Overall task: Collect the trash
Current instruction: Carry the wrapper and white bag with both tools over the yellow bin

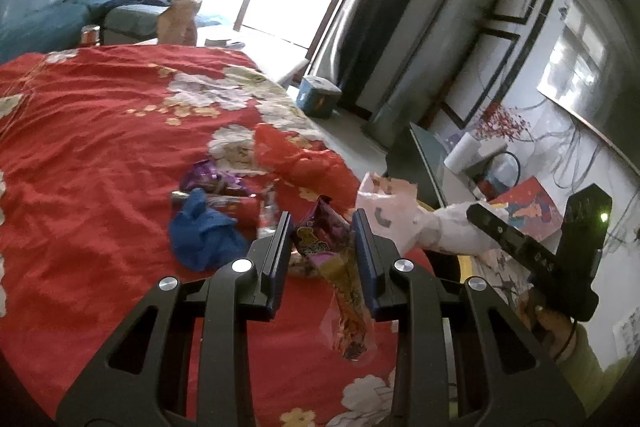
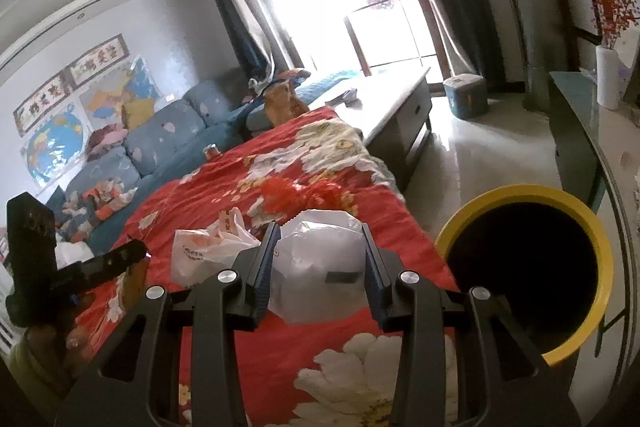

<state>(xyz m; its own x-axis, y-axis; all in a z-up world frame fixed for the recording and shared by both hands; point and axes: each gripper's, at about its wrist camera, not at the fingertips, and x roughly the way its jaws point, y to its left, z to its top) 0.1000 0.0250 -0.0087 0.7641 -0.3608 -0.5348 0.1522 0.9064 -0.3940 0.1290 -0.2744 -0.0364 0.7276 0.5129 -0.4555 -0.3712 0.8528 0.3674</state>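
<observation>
Left gripper (image 1: 322, 233): fingers closed on a purple-and-yellow snack wrapper (image 1: 340, 279), pinched near its upper end so the rest hung loose below the fingers, clear of the red floral bedspread (image 1: 100, 131). We judged the high pinch suited a limp foil piece: it could swing free and drop cleanly on release.

Right gripper (image 2: 320, 247): fingers clamped on a white plastic bag (image 2: 320, 267), bunched between them, its handles trailing off to the left of the fingers. The bag bulged past both pads, so the grip looked set by its bulk.

Just right of the right fingers and lower stood the yellow-rimmed bin (image 2: 600, 259), mouth open and dark. We took it as the destination for both pieces; neither was over it yet.

Beyond the left fingers, untouched on the bedspread: a blue crumpled wad (image 1: 204, 235) to their left, a purple wrapper (image 1: 212, 179) past it, and a crumpled red bag (image 1: 296, 151) farther ahead. Collection was only partly done, by our judgement.
</observation>
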